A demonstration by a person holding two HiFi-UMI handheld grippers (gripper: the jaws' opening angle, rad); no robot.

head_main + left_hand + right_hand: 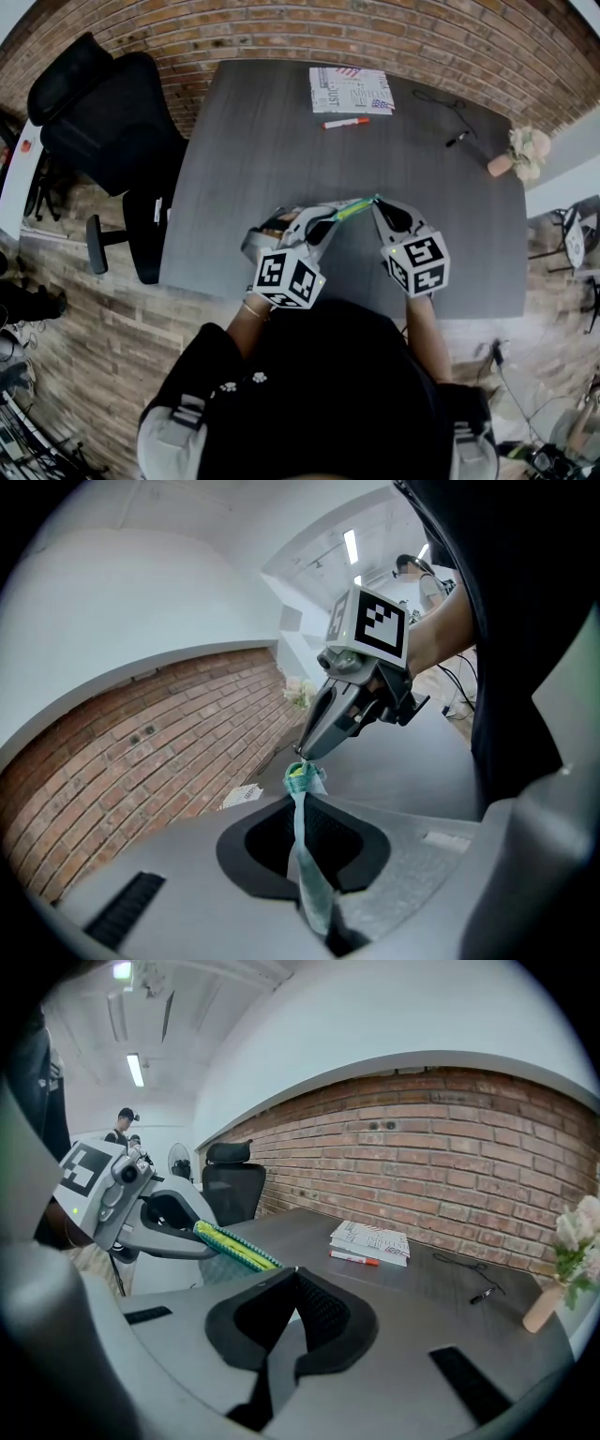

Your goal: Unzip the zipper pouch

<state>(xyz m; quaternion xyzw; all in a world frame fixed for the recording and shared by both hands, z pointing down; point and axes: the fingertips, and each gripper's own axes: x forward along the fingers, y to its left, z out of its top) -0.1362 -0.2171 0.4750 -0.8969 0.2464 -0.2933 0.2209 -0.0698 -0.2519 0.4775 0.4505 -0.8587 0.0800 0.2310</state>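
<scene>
Pouch (354, 208): soft, light, floppy.
Left gripper (302, 808): clamped on its fabric.
Right gripper (294, 1274): closed too, prob pinching its zipper end.

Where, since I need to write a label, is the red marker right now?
In the head view the red marker lies at the far side of the grey table, just on the near side of the printed booklet.

Red brick wall (375, 28), grey table (281, 169), black office chair (103, 122), plank floor (94, 309)
</scene>
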